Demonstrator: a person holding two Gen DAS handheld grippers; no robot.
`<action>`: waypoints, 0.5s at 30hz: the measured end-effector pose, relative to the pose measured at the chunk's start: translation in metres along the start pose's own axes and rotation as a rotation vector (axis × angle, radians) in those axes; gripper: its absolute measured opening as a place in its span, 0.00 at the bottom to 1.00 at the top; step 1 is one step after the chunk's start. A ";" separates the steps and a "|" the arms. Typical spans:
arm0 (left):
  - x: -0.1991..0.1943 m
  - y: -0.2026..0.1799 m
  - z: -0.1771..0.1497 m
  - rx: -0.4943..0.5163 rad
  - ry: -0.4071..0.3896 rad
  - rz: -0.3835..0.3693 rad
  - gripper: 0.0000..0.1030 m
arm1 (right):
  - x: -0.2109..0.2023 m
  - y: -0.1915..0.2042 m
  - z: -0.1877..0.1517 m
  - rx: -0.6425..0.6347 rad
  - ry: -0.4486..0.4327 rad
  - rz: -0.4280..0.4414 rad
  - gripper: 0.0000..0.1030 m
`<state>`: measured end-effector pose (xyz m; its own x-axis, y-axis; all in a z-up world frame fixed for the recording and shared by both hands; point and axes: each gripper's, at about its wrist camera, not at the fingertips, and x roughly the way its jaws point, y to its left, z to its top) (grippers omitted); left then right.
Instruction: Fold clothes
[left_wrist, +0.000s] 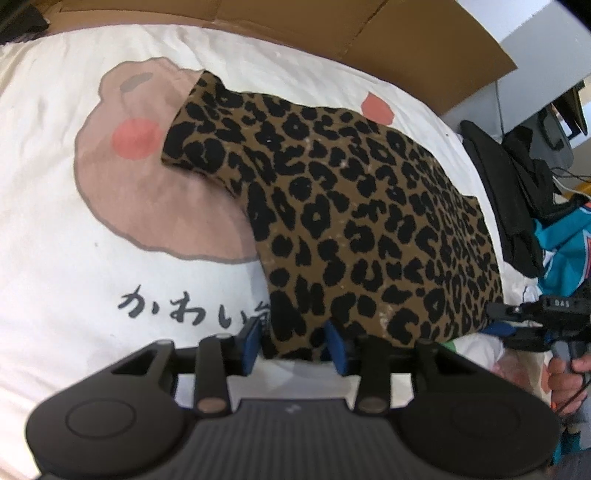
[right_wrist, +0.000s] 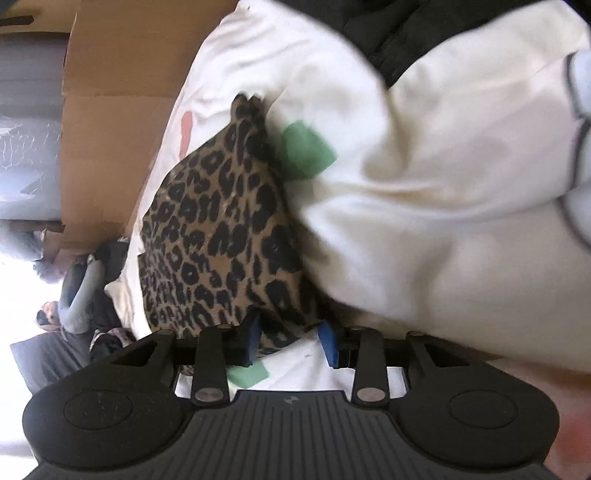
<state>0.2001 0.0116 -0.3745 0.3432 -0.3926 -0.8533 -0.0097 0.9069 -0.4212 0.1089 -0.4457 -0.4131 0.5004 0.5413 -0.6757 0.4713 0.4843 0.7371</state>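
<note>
Left wrist, leopard-print garment (left_wrist: 343, 221) lengthwise diagonal, sleeve up-left

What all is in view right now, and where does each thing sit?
Leopard-print garment: one, tan with black spots, spread on the cream cover, near edge between both pairs of blue fingers.
Cream cover: one, printed with a brown bear face, pink cheeks and dark lettering, under the garment.
Cardboard: brown, along the far edge of the cover.
Dark clothes: a black pile, right of the garment.
Teal garment: one, beside the dark pile.
Left hand-held gripper: black, blue fingers apart around the garment's edge.
Right hand-held gripper: black, blue fingers apart around the garment's corner.
Hand: one, holding the right gripper's handle.
</note>
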 end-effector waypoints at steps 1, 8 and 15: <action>0.001 0.000 0.000 0.000 -0.002 -0.001 0.42 | 0.002 0.002 0.000 -0.008 0.001 0.000 0.37; 0.002 -0.004 -0.003 0.005 -0.018 0.007 0.38 | -0.001 0.000 0.000 0.006 -0.027 0.013 0.26; 0.002 -0.001 -0.004 -0.006 -0.027 -0.012 0.38 | 0.005 -0.005 0.000 0.055 -0.046 0.027 0.29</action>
<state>0.1973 0.0089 -0.3773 0.3689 -0.3986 -0.8396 -0.0109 0.9014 -0.4328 0.1089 -0.4454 -0.4201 0.5457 0.5208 -0.6565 0.4960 0.4308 0.7539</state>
